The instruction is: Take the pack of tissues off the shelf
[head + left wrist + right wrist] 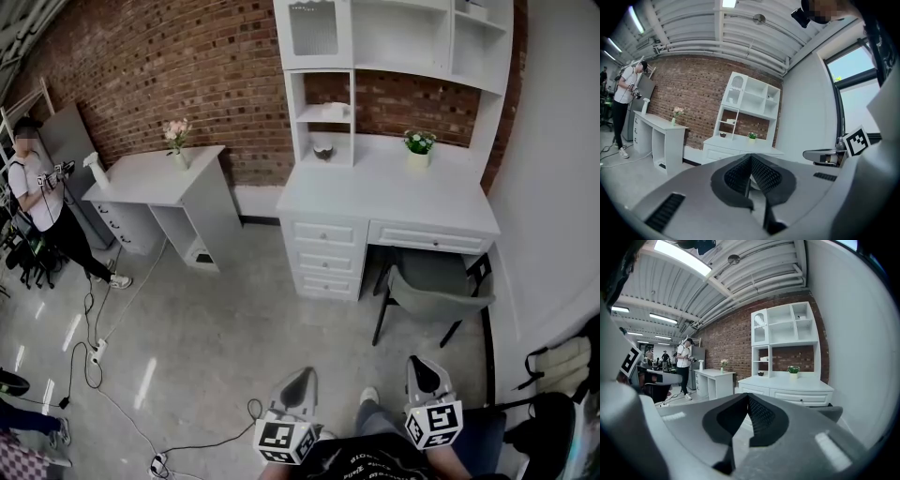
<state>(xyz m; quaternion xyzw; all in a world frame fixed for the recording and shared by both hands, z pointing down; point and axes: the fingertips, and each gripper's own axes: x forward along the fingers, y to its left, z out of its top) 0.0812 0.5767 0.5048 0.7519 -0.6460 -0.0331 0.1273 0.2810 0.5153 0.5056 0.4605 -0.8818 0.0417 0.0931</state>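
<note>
**Inventory, left to right**

1. Person (37, 197): stood at the far left, well apart from you.
2. Small white table (141, 186), against the brick wall: it carried a spray bottle (97, 169) at its left end and a vase of pink flowers (176, 141) near its back right corner.
3. Cables (94, 352): trailed over the floor in front of that table.
4. Your left hand-held gripper (306, 375) (750, 159): sat low in the head view with its jaws closed together and nothing between them, aimed about level at the furniture.
5. Large white table (375, 202) with drawers: a white shelf unit (403, 37) stood on its back edge.
6. Pack of tissues (330, 111) (731, 121) (763, 359): lay on the middle shelf of the narrow open column at the unit's left. It was untouched and well apart from both of your grippers.
7. Small dark bowl (323, 150): sat in the compartment just below the tissues.
8. Potted plant (418, 145): stood on the large table's top, to the right of that column.
9. Your right hand-held gripper (418, 364) (746, 397): its jaws were likewise closed together and empty.
10. Grey chair (431, 291): was tucked partly under the large table's right side.
</note>
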